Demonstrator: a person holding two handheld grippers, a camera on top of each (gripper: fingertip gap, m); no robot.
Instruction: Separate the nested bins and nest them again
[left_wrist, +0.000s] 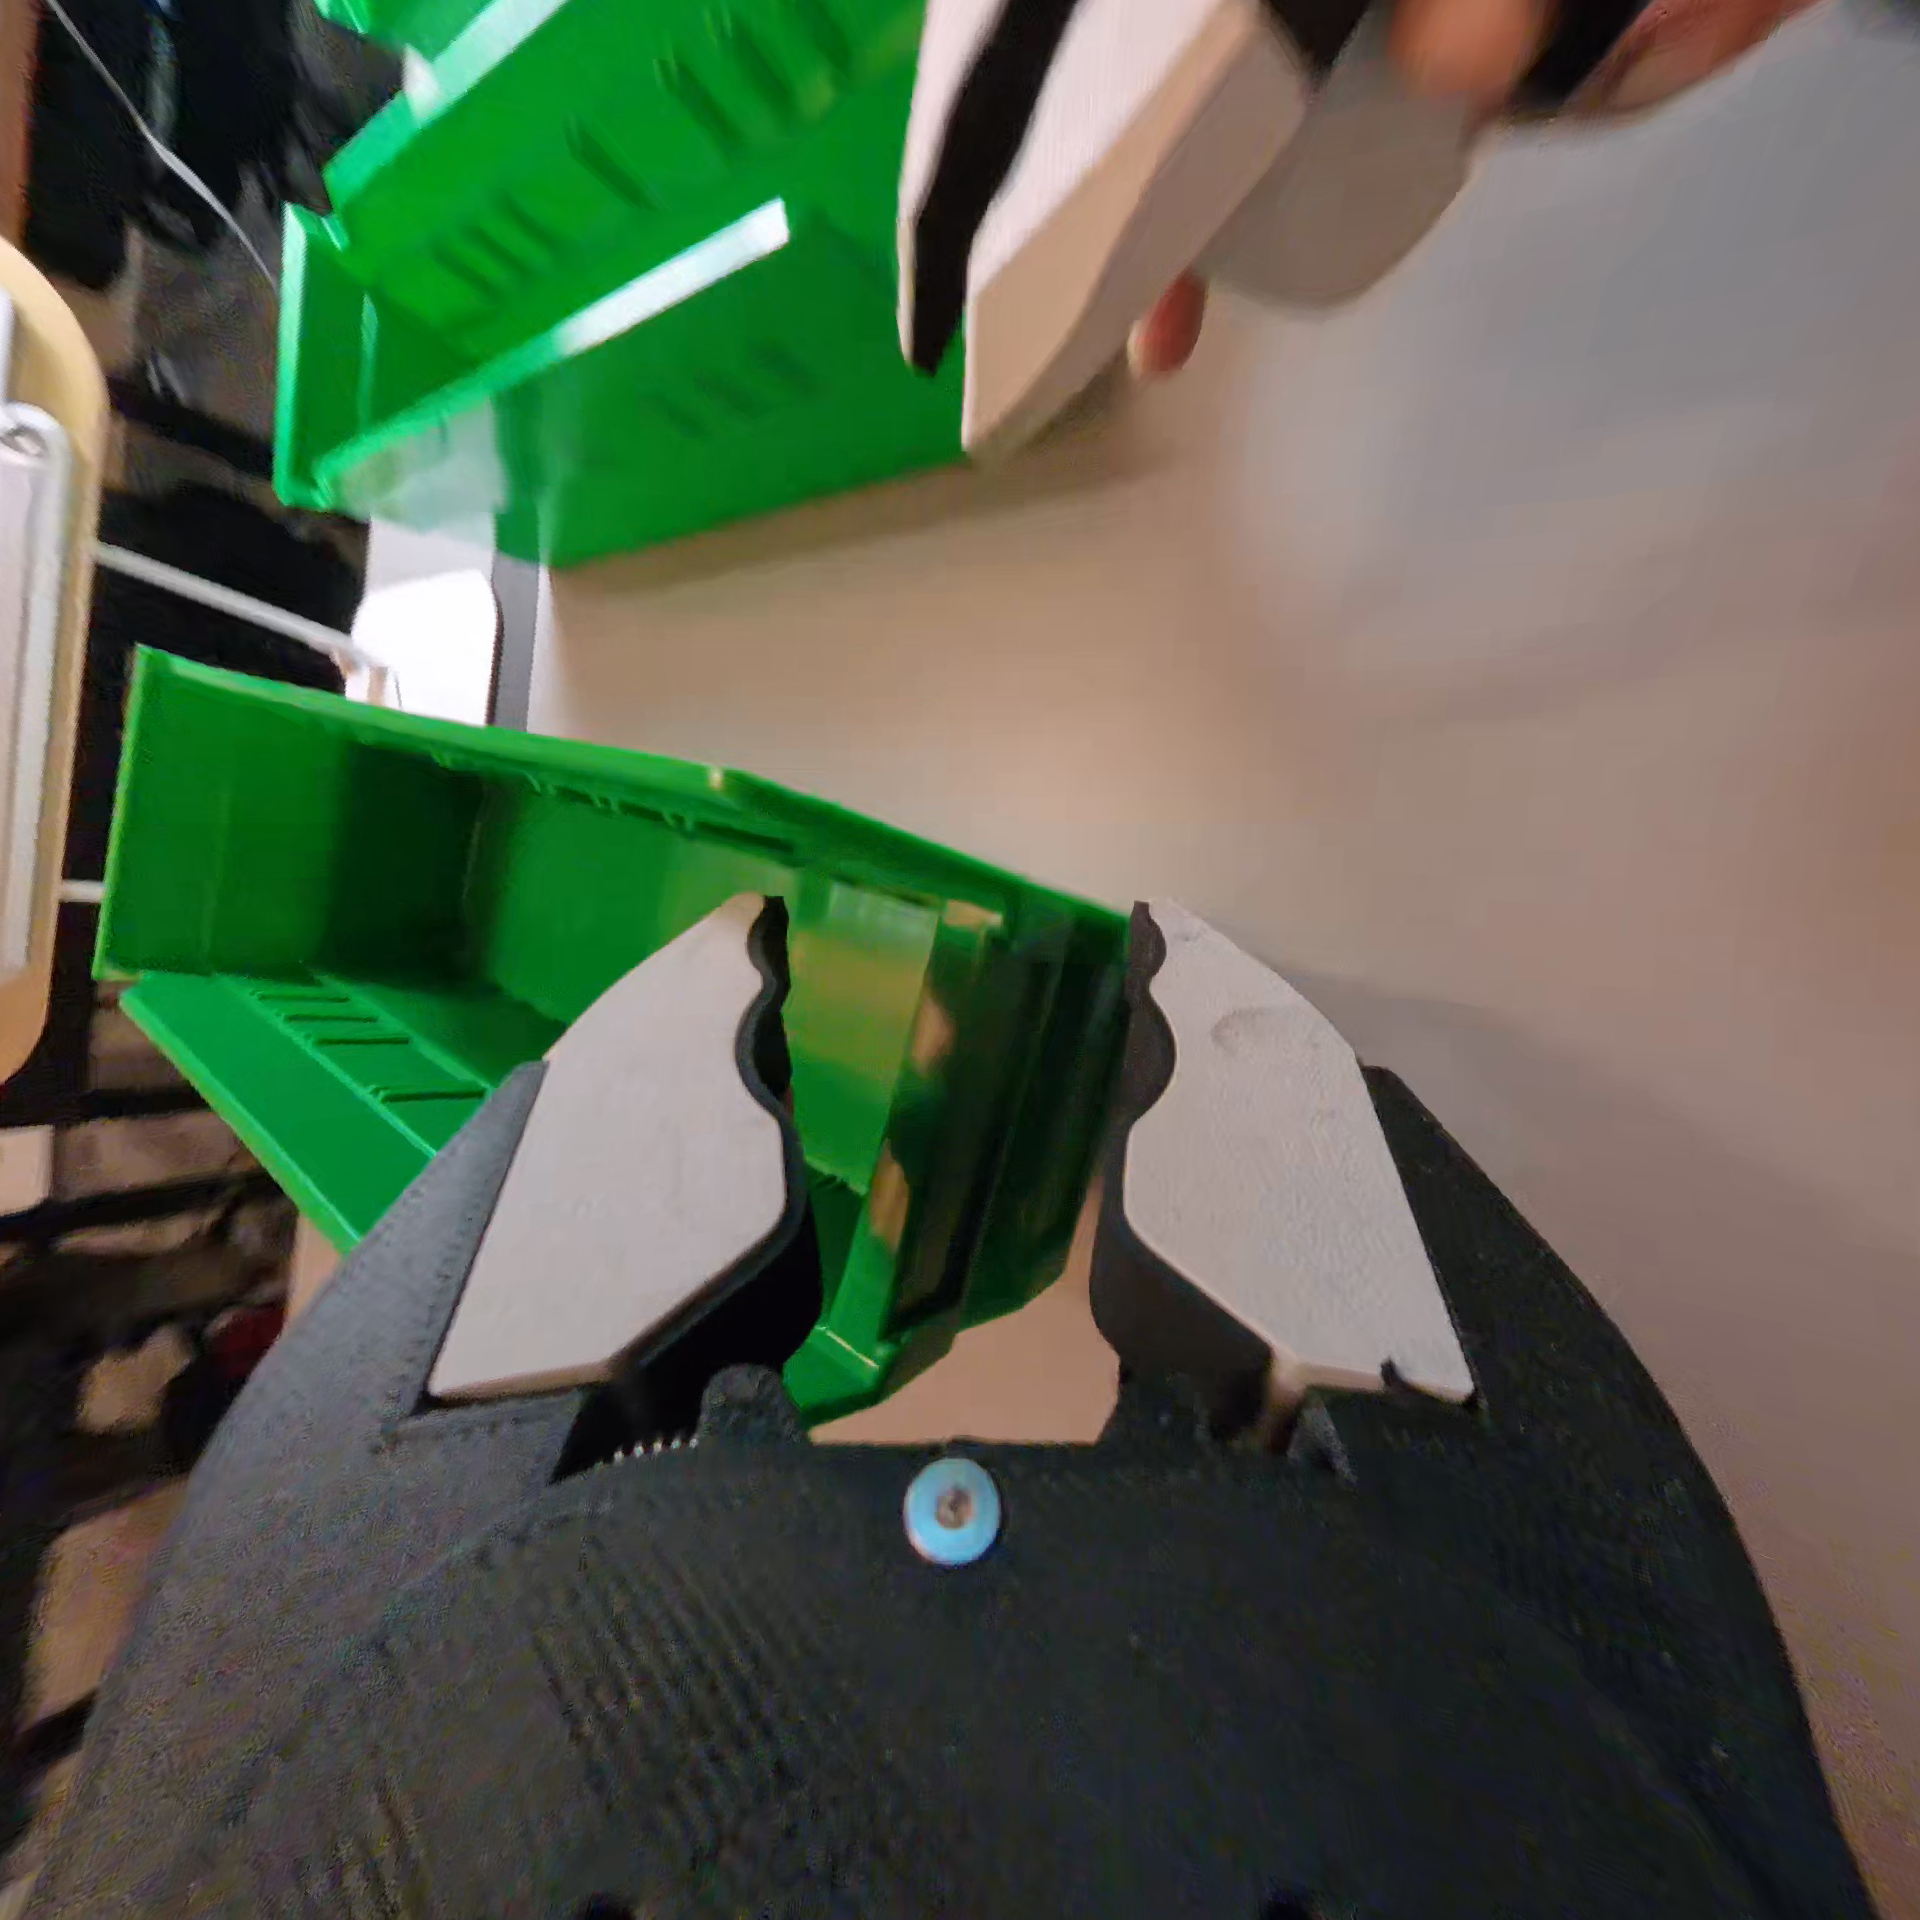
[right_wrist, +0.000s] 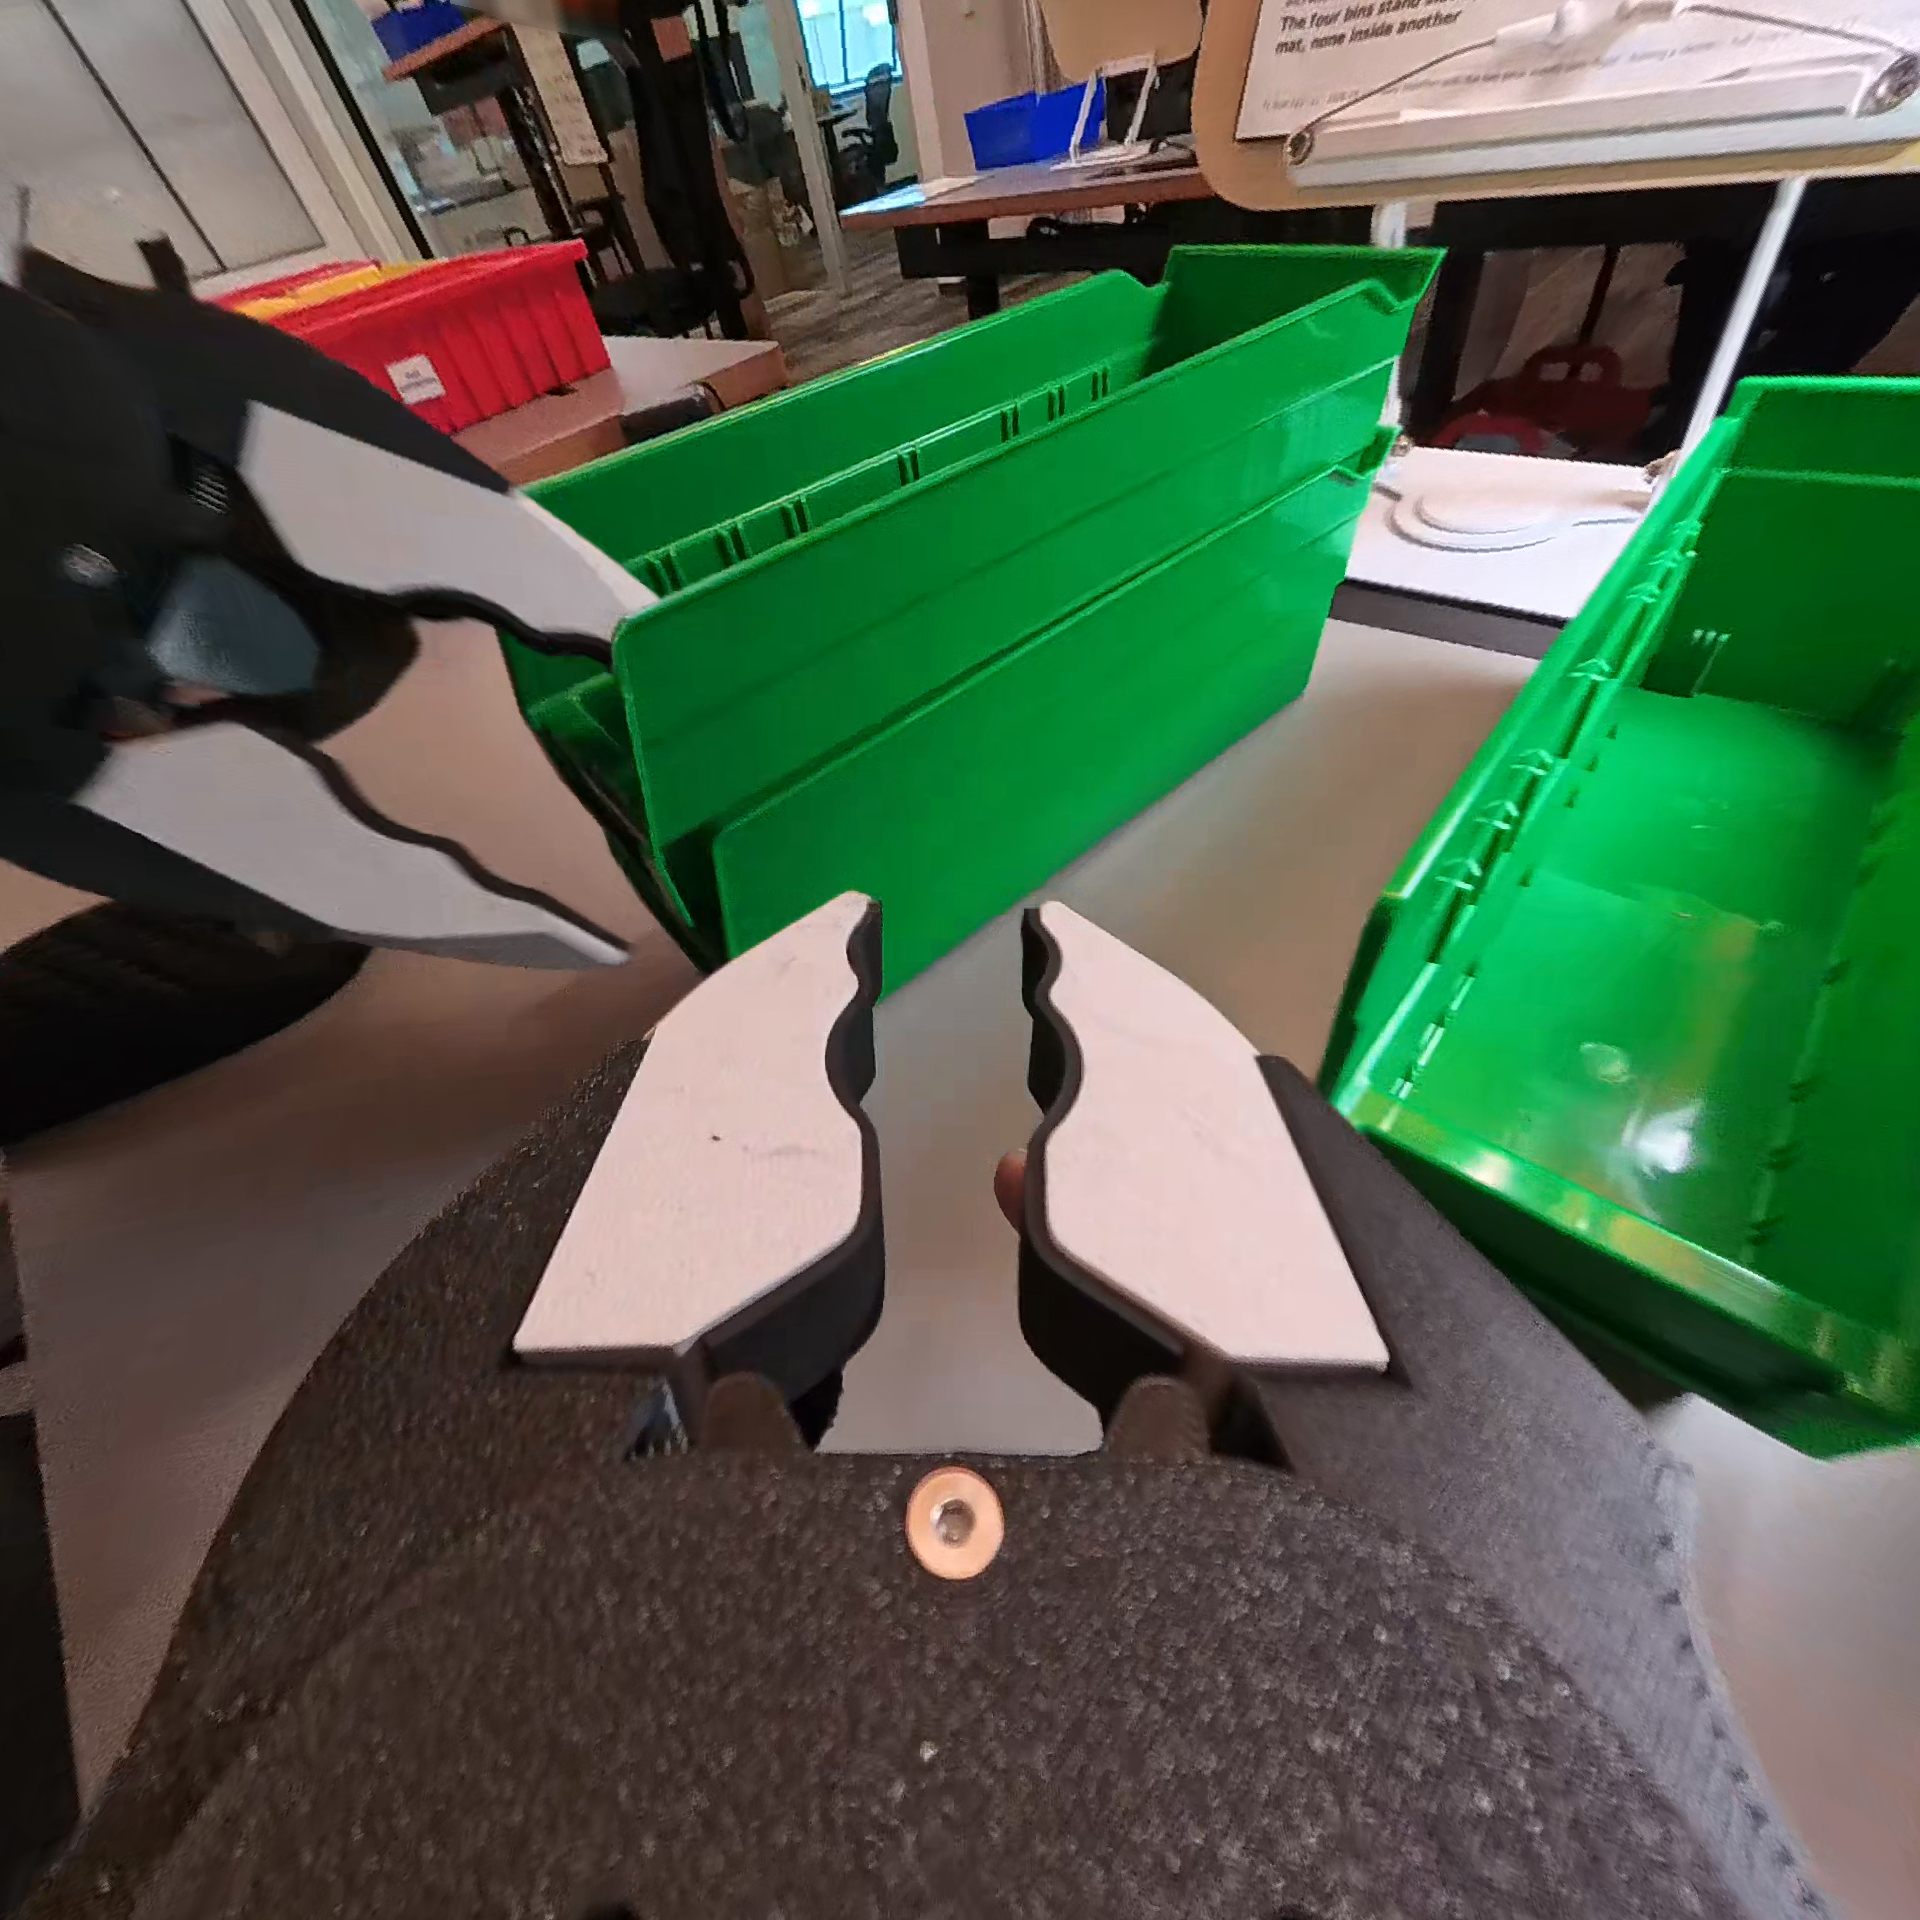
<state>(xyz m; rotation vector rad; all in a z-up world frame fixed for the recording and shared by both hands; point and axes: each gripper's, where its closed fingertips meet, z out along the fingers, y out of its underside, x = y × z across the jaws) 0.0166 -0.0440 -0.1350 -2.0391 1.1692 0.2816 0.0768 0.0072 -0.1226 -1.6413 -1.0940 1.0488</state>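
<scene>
Right wrist view: the right gripper (right_wrist: 951, 987) has narrow, empty jaws; ahead of them two green bins (right_wrist: 987, 644) are nested, while the left gripper (left_wrist: 951, 1049) straddles a separate bin's (left_wrist: 436, 935) end wall, grip uncertain.

A white printed sheet (right_wrist: 1538, 52) clipped to a board at top right and a small white label (right_wrist: 414, 379) on the red bin (right_wrist: 468, 322) both bear writing.
</scene>
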